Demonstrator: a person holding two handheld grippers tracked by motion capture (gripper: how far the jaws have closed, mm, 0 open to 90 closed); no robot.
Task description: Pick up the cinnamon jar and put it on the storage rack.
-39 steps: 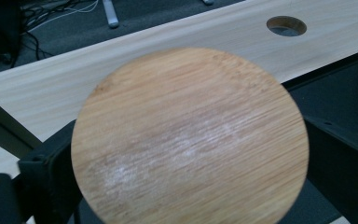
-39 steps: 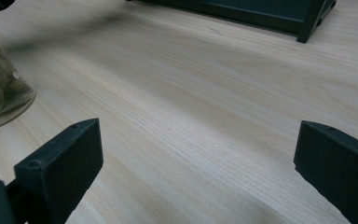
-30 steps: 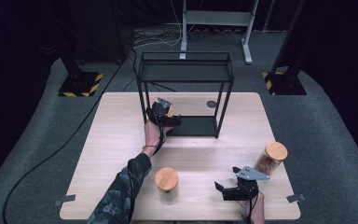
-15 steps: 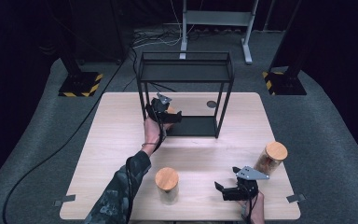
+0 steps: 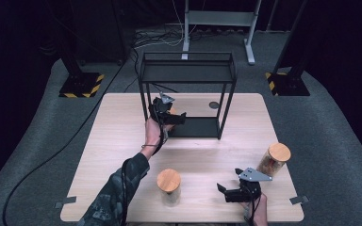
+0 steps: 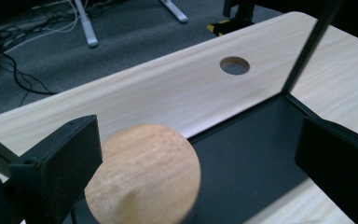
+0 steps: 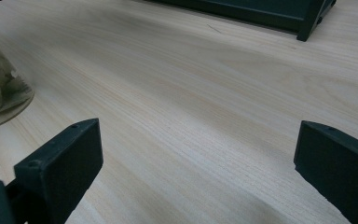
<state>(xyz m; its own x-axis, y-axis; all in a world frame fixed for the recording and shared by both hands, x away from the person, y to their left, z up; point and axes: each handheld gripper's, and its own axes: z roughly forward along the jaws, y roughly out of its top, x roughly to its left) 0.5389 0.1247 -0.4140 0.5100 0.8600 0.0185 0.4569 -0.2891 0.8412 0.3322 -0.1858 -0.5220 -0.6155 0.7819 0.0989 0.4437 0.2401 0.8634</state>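
Your left gripper [image 5: 175, 117] sits at the front left post of the black wire rack [image 5: 187, 71], over the left end of the rack's bottom shelf [image 6: 256, 158]. Its jaws stand wide apart. Between them, nearer the left jaw, is the round wooden lid of a jar [image 6: 142, 179] that rests on that shelf; neither jaw clearly touches it.

In front of the rack, toward your side of the table [image 5: 122, 141], a second wooden-lidded jar [image 5: 169, 186] stands alone, well apart from the rack.

To the right of that jar, your right gripper [image 5: 226, 190] rests low at the table's near edge, well clear of the rack, jaws spread wide with nothing between them but bare wood.

Farther right, off the rack's front right corner, a third lidded jar [image 5: 274, 159] stands just beside that gripper.
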